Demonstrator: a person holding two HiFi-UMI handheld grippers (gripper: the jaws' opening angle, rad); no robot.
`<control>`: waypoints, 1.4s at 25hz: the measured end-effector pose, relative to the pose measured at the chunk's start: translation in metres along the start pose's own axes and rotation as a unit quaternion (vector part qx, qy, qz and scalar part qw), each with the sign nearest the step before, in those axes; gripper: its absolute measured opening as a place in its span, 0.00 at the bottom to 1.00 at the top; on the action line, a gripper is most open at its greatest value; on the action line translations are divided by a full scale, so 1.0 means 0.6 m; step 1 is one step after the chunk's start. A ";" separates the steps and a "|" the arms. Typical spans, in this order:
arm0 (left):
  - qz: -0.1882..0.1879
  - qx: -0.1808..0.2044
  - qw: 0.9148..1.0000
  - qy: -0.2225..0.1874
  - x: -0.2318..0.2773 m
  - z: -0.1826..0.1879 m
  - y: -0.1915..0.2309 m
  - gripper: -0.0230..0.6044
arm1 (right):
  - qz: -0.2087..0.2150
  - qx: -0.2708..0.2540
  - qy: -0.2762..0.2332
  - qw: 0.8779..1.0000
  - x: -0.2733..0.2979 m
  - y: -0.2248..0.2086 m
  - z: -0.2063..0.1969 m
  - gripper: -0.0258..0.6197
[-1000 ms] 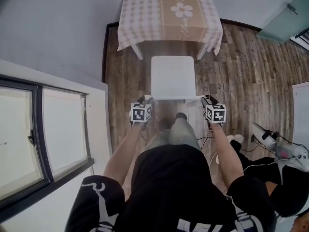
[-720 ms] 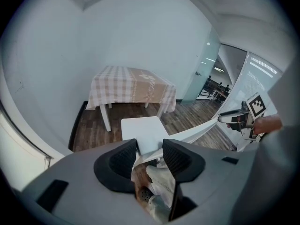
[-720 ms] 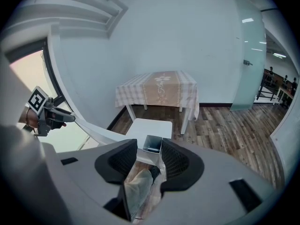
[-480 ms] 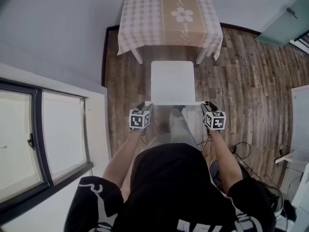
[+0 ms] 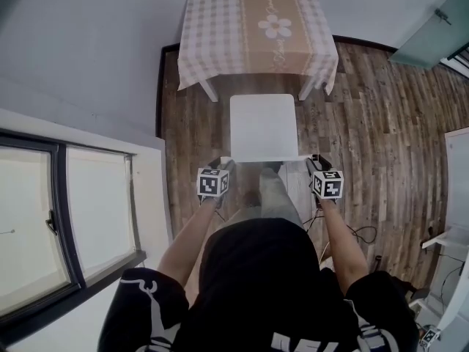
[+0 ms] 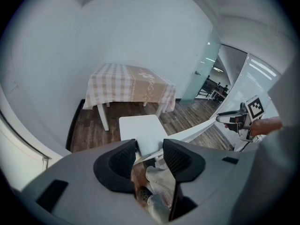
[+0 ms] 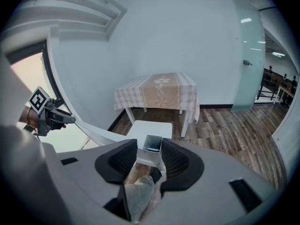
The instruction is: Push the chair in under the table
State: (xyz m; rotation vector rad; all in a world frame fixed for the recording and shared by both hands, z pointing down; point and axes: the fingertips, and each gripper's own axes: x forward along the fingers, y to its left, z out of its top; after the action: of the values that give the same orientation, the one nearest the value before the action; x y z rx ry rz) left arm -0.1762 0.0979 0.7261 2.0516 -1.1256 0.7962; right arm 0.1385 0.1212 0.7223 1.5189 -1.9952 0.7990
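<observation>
Left claw: the left gripper (image 5: 226, 161) has its jaws wide, and they have just been opening a little. The left end of the chair back (image 6: 197, 131) stands between them, and the pads do not seem to press on it.
Right claw: the right gripper (image 5: 314, 160) is closed on the right end post of the chair back, which fills the gap between its pads.
Chair: the white chair (image 5: 262, 127) stands straight before the person. Its front edge is just at the near edge of the table (image 5: 220, 28), and most of the seat is not yet under it.
Table: it carries a checked cloth. The two near table legs (image 5: 209, 86) stand to either side of the seat's front, so the way between them looks narrow.
Step in hand: I judge that the push has not really begun, and the left side needs a firm hold first.
How to do it well: close the left jaws on the back, or lay them flat against it. Then push with both hands equally and level, so the chair goes straight between the legs.
Risk: pushing on one side only will probably turn the chair into a table leg. Pressing down could make its feet catch on the wood floor (image 5: 366, 108).
</observation>
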 end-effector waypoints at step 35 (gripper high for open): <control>0.008 -0.006 1.000 0.009 0.042 0.074 0.039 0.33 | 0.008 -0.007 0.000 1.000 0.058 -0.017 0.066 0.30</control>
State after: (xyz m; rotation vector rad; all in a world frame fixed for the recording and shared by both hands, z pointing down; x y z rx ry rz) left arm -0.1765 0.0420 0.7249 2.0242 -1.1364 0.8130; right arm 0.1379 0.0674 0.7206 1.4965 -2.0107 0.7889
